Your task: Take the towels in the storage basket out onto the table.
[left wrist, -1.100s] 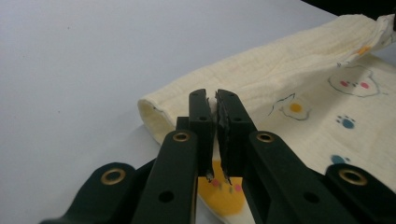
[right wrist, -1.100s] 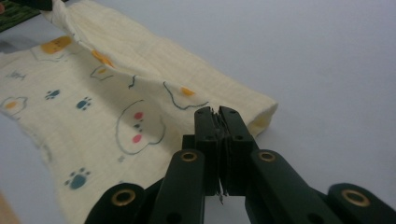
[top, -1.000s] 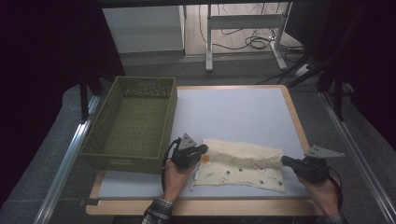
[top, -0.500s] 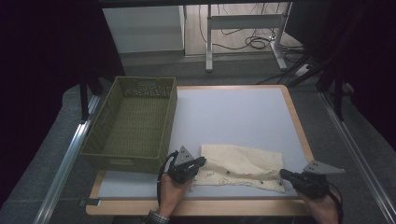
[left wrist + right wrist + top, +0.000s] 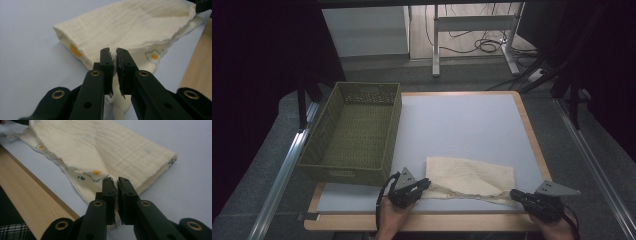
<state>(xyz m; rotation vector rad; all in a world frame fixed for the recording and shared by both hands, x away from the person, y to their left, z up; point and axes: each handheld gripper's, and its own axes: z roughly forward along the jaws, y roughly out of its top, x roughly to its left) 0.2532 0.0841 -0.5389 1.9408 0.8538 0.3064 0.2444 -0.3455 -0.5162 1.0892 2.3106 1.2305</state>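
Dim room with cables and a metal stand at the back, and up front a pale grey surface (image 5: 462,125) with a wooden edge. On the left sits a green basket (image 5: 354,131), nothing in it. Just right of its near corner is the left tongs (image 5: 424,184), jaws pinched together on the near-left corner of the cloth (image 5: 472,175). The cloth is cream with little egg prints, folded over, lying along the near edge of the surface with its long axis running left to right between the two hands. At the far right the right tongs (image 5: 515,194) are clamped on the near-right corner, so each hand has its own end and the cloth stretches straight ahead of both. Judging by that, whatever comes next is a two-handed move, probably another fold or a lift toward the basket, which is nearer the left hand. Compared to a second ago, both hands have pulled back toward the near edge and the printed side is now mostly hidden under the plain layer.
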